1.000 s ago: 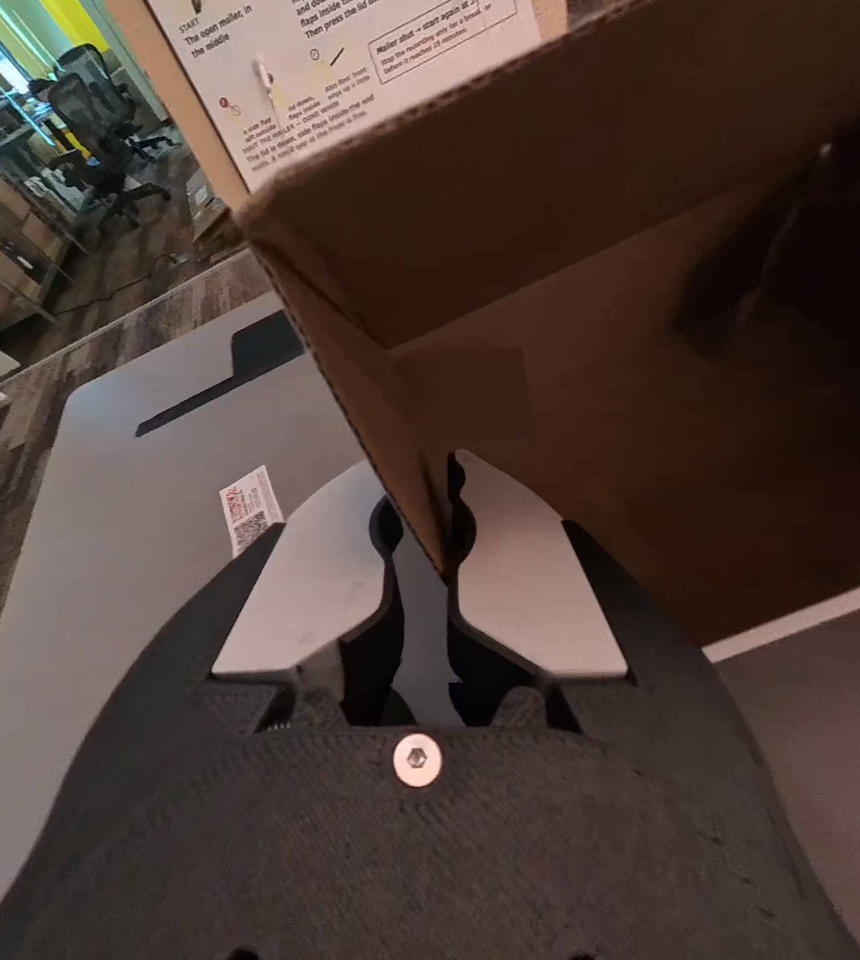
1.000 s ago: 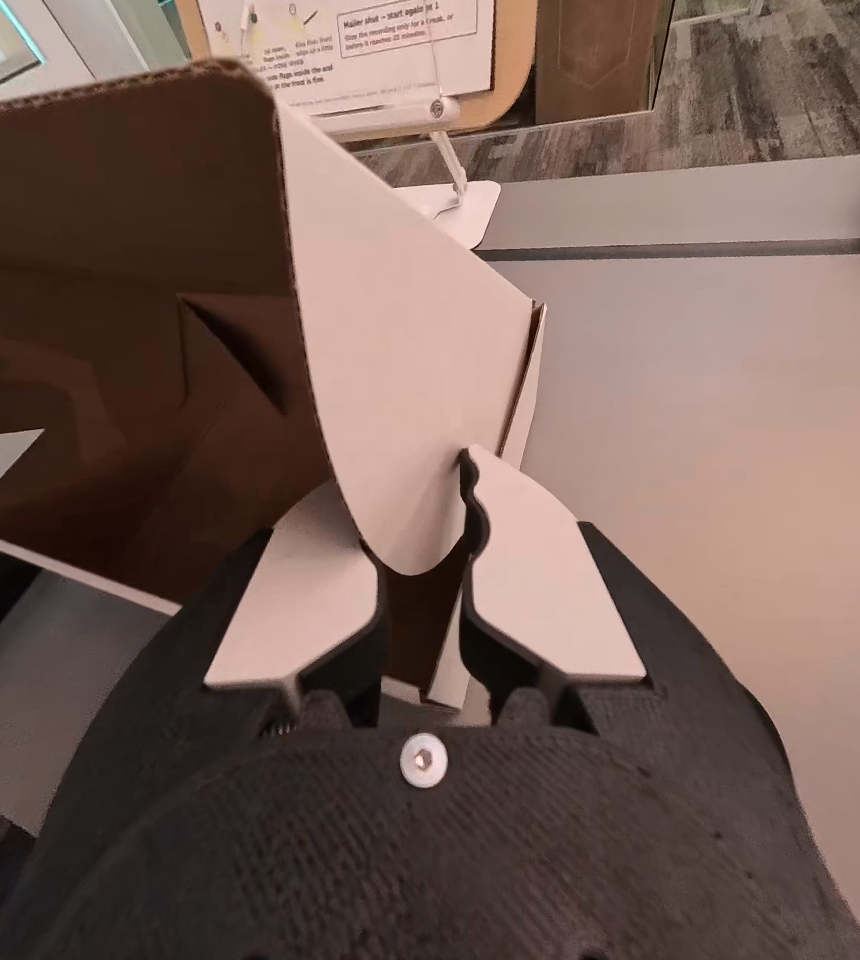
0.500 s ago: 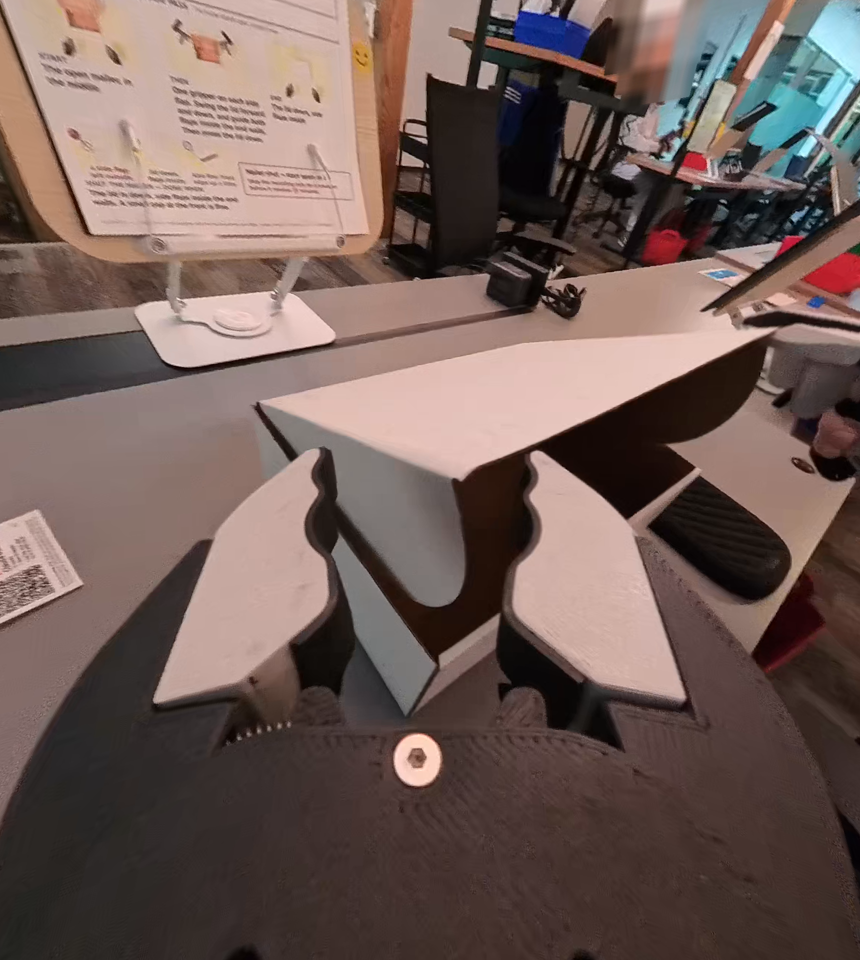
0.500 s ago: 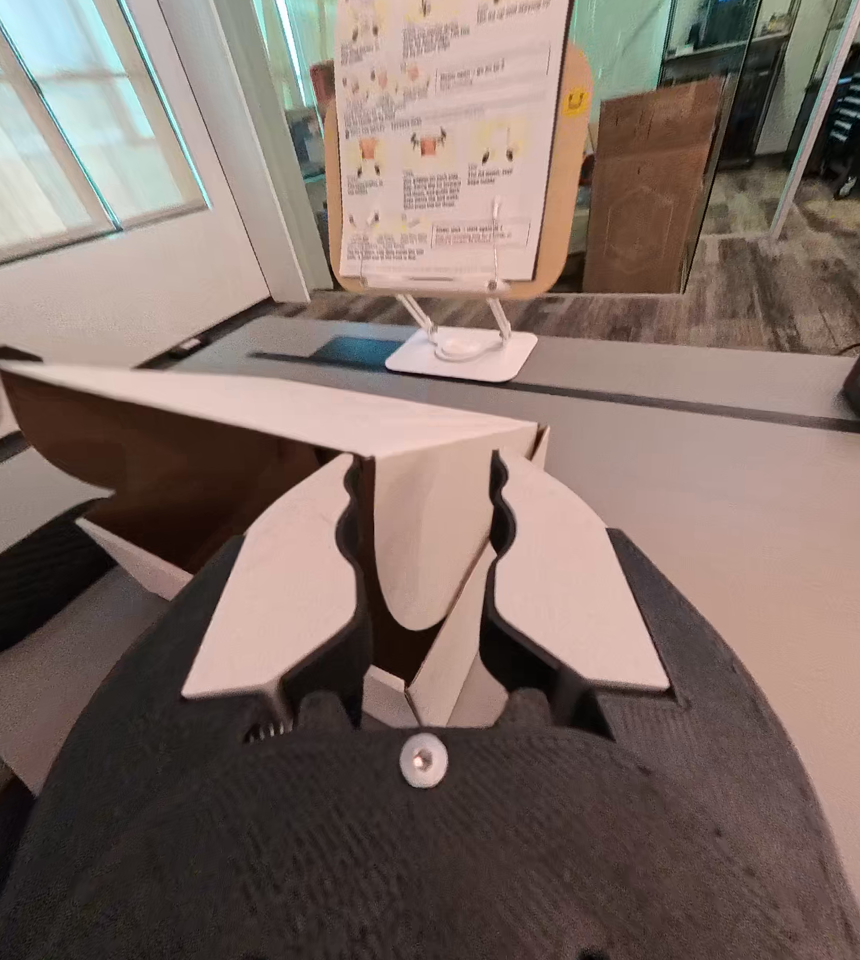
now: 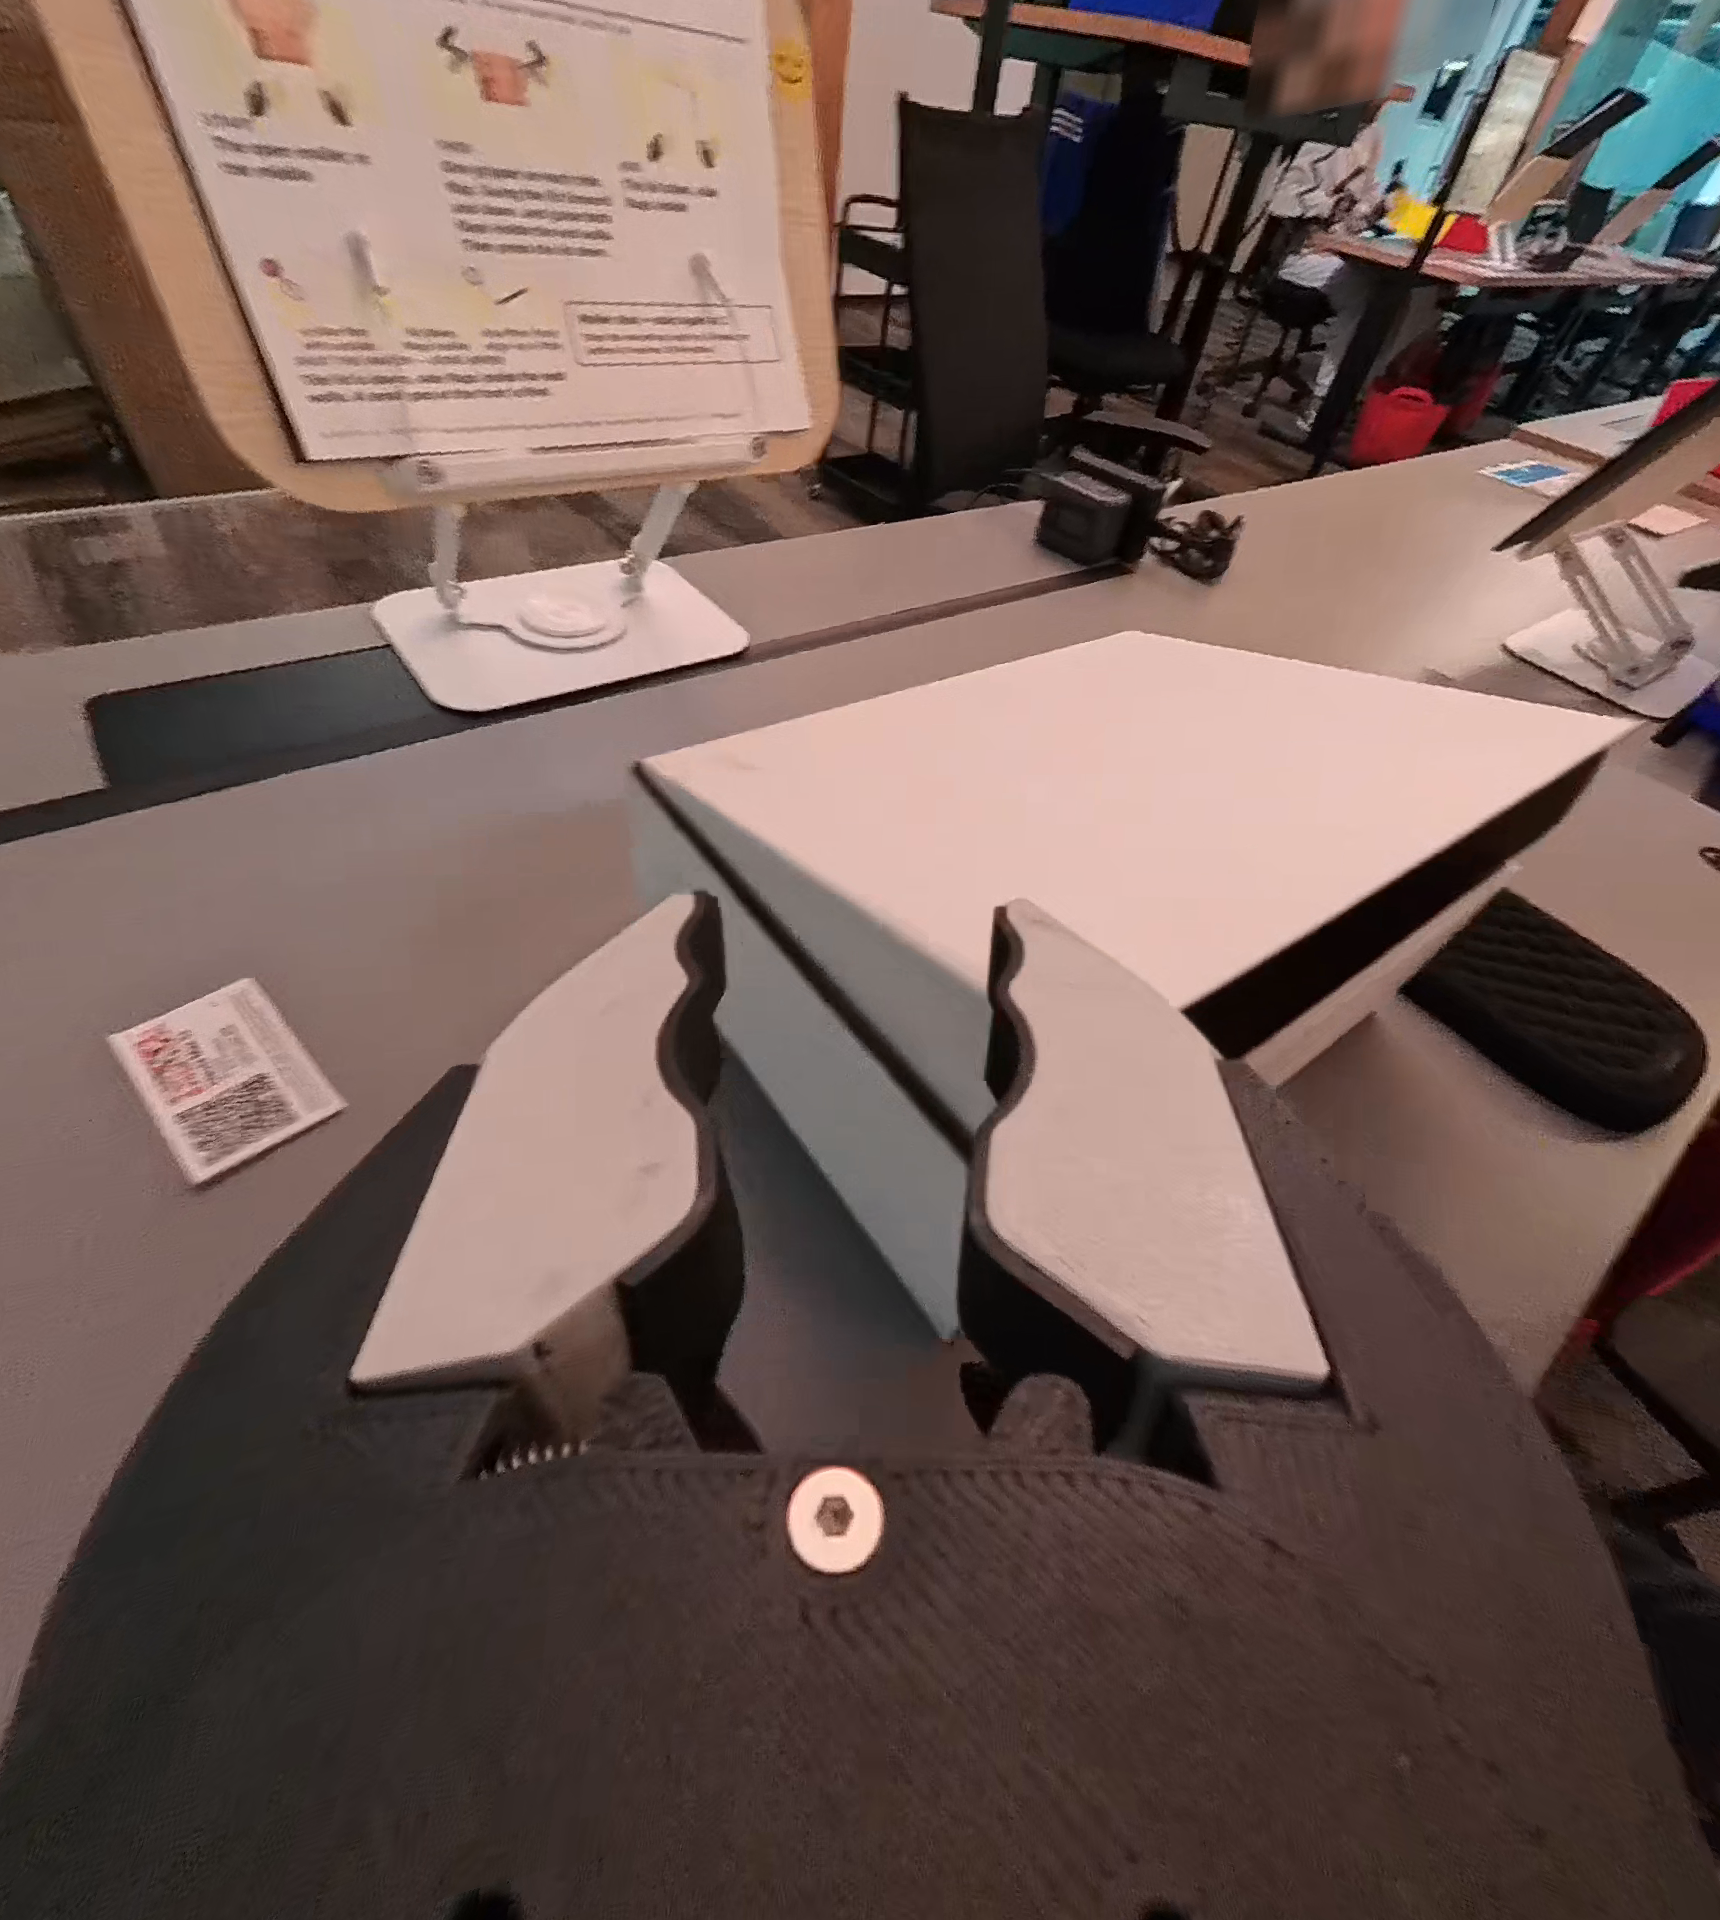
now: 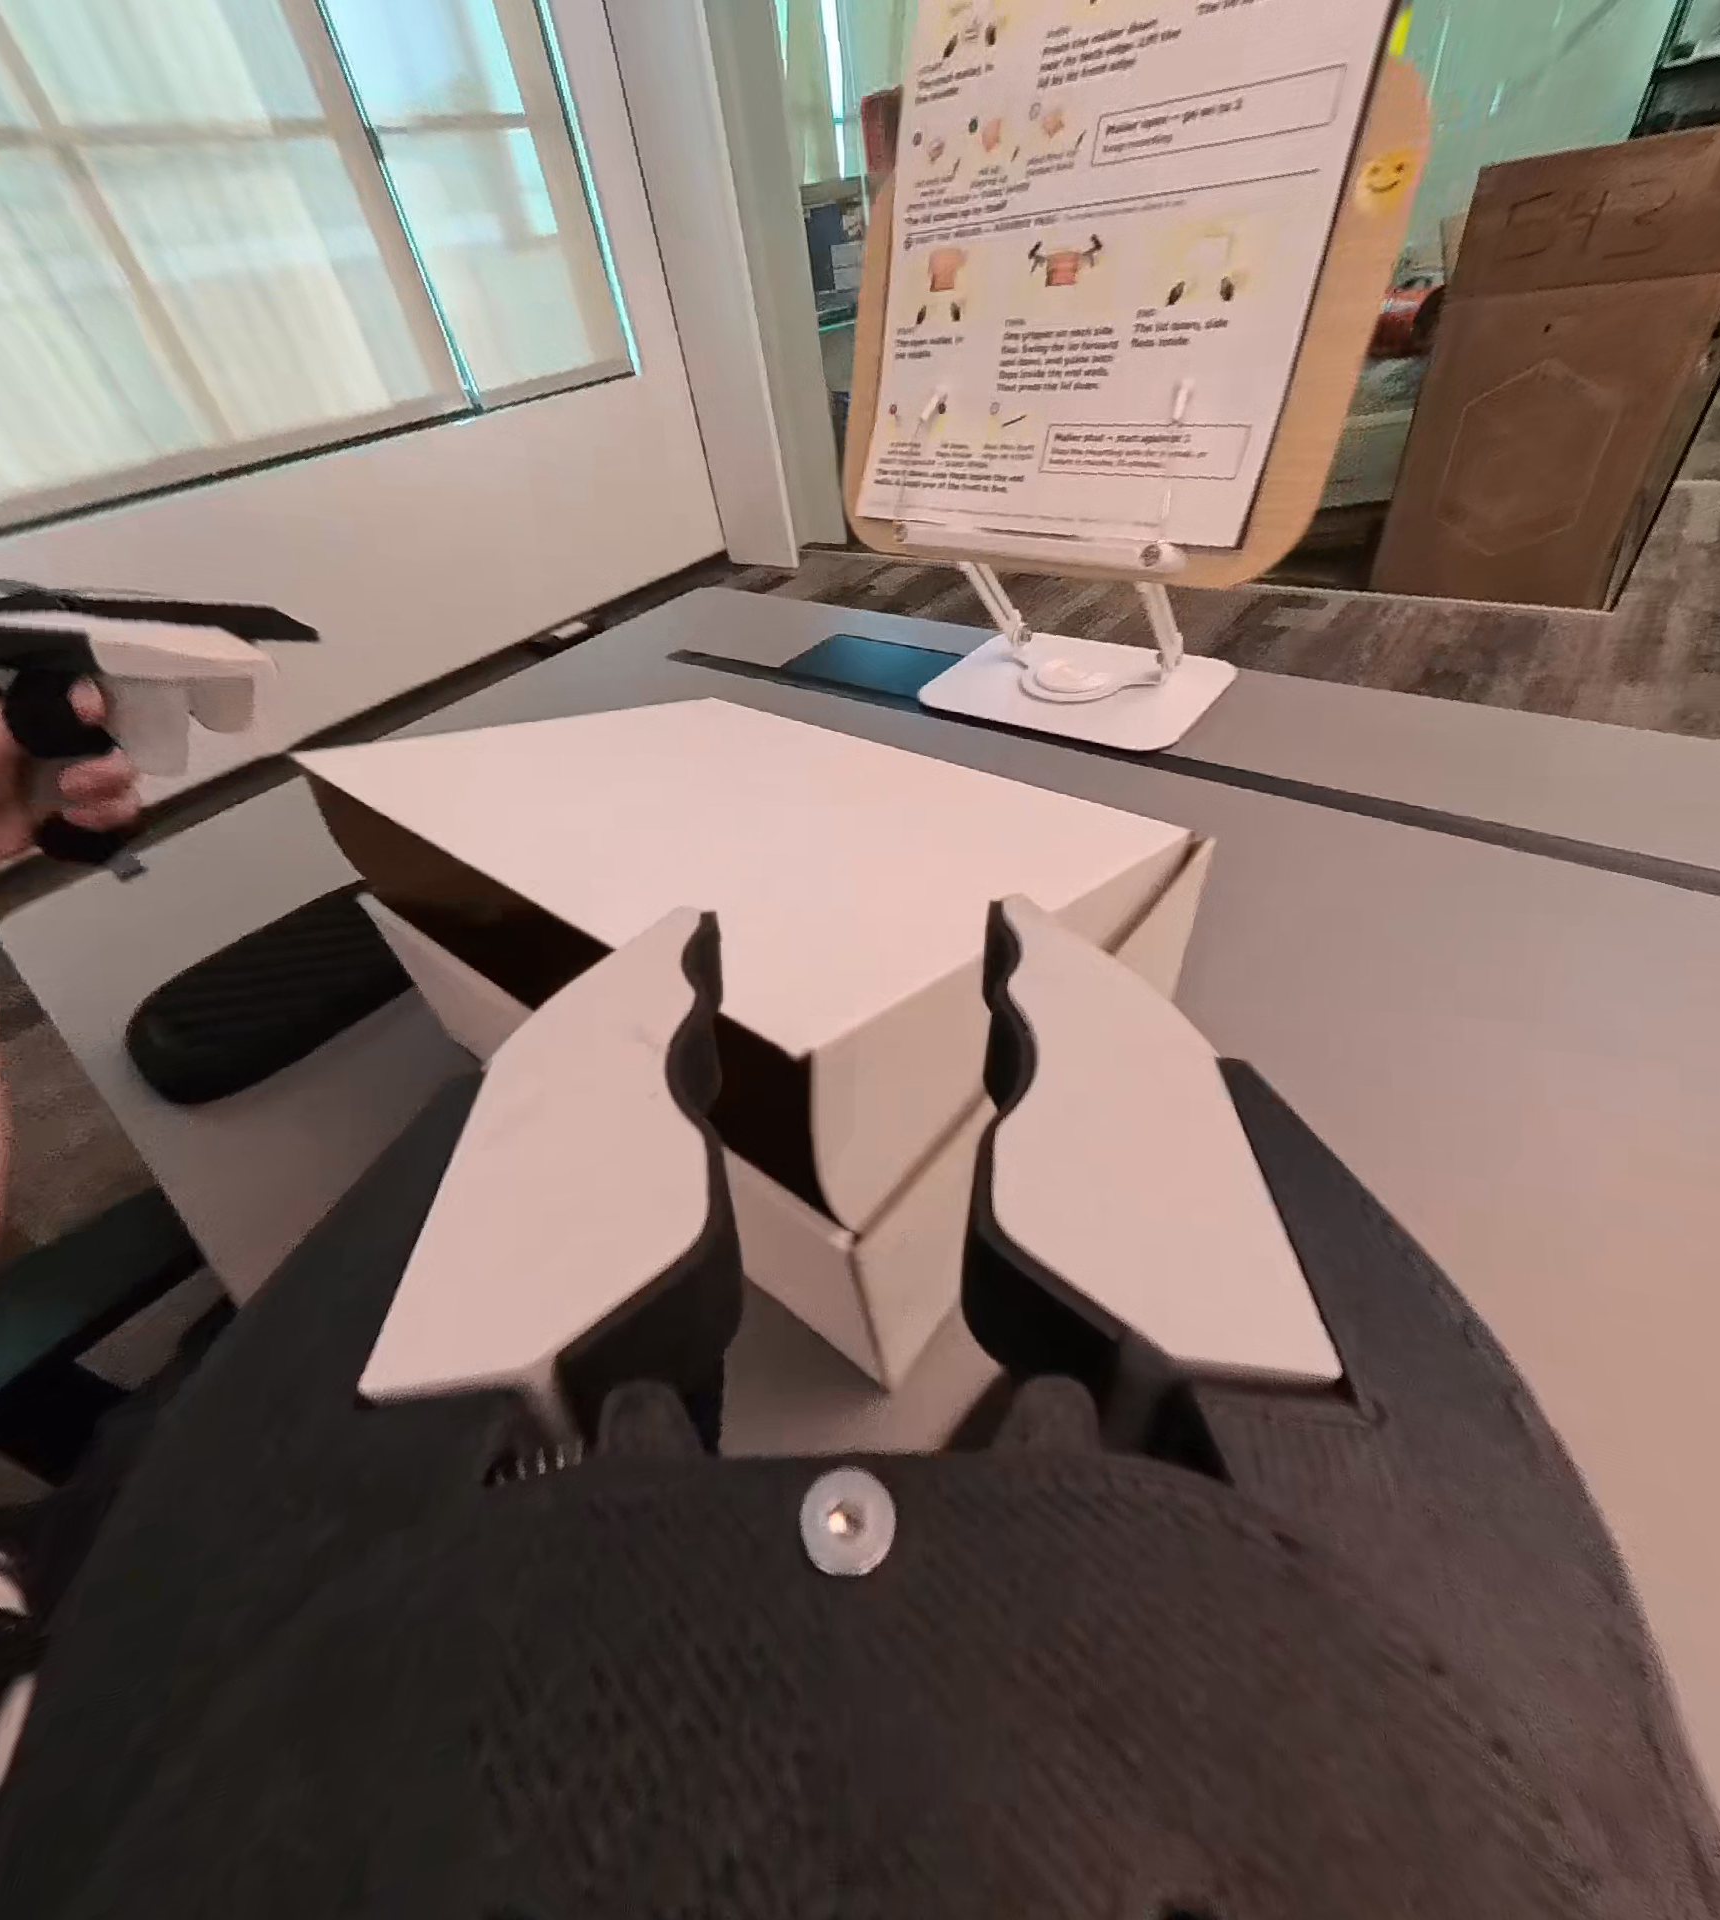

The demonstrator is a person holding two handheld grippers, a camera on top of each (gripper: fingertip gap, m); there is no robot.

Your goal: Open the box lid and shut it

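Note:
A white cardboard mailer box (image 5: 1095, 790) sits on the grey table (image 5: 316, 914). Its lid is lowered, with a dark gap still showing along the front edge (image 5: 1355, 956). My left gripper (image 5: 851, 935) is open and empty, its fingers either side of the box's left end without touching it. My right gripper (image 6: 845, 935) is open and empty, astride the box's (image 6: 731, 831) right front corner. The lid's side flap (image 6: 887, 1122) hangs down at that corner. A hand holds the left gripper (image 6: 160, 665) in the air beyond the box's far end.
An instruction sheet on a white stand (image 5: 523, 260) is behind the box, also in the right wrist view (image 6: 1095, 312). A small printed sticker (image 5: 222, 1075) lies left of the box. A black wrist pad (image 5: 1552, 1029) lies at the table's front edge. A black device (image 5: 1095, 509) sits at the back.
Both grippers were shut on the raised lid's side flaps a second ago. They opened and drew back, and the lid swung down from upright to nearly closed.

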